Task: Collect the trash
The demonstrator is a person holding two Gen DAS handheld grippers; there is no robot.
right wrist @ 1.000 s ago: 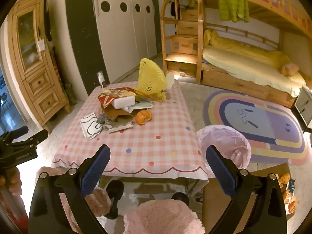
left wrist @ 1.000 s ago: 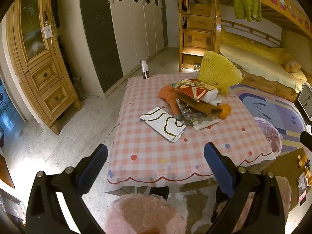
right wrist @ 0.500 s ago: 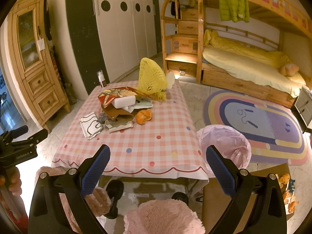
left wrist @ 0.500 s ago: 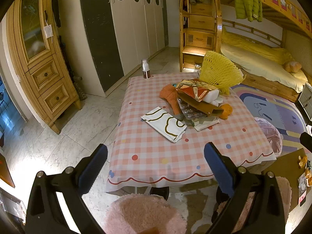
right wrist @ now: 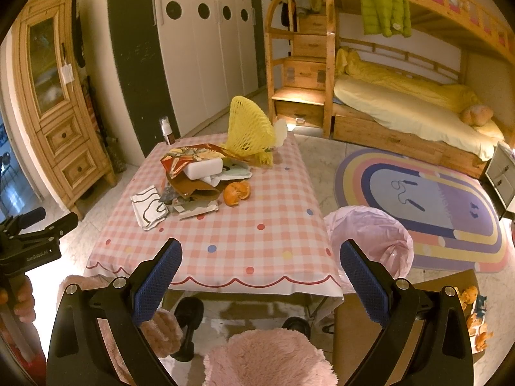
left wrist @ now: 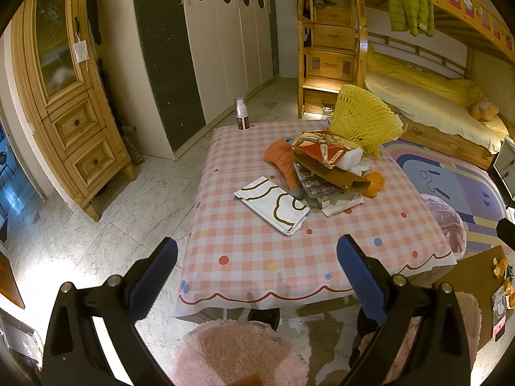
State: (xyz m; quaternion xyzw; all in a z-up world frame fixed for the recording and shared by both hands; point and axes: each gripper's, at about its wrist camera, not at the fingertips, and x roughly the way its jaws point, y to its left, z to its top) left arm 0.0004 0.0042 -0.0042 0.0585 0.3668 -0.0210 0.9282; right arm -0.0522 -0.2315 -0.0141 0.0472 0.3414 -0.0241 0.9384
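Observation:
A pile of trash lies on the pink checked table (left wrist: pixel 257 251) (right wrist: pixel 257 234): a red snack bag (left wrist: pixel 325 151) (right wrist: pixel 186 157), a yellow foam net (left wrist: pixel 360 119) (right wrist: pixel 248 132), orange peel (left wrist: pixel 373 181) (right wrist: pixel 236 191), a white paper wrapper with brown lines (left wrist: pixel 273 204) (right wrist: pixel 149 207), a brown envelope (left wrist: pixel 331 175) and a blister sheet (left wrist: pixel 310 186). My left gripper (left wrist: pixel 256 273) is open and empty, held before the table's near edge. My right gripper (right wrist: pixel 260 276) is open and empty, also short of the near edge. A pink-lined trash bin (right wrist: pixel 370 241) (left wrist: pixel 445 222) stands right of the table.
A small bottle (left wrist: pixel 241 117) (right wrist: pixel 167 135) stands at the table's far left corner. Pink fluffy stools (left wrist: pixel 238 353) (right wrist: pixel 267 357) sit below the grippers. A cardboard sheet with peel scraps (right wrist: pixel 473 318) lies on the floor right. A wooden cabinet (left wrist: pixel 70 96), wardrobes, bunk bed and rug surround the table.
The left wrist view has drifted slightly so the table sits a little further right. Both grippers stay open and empty. Nothing on the table has moved.

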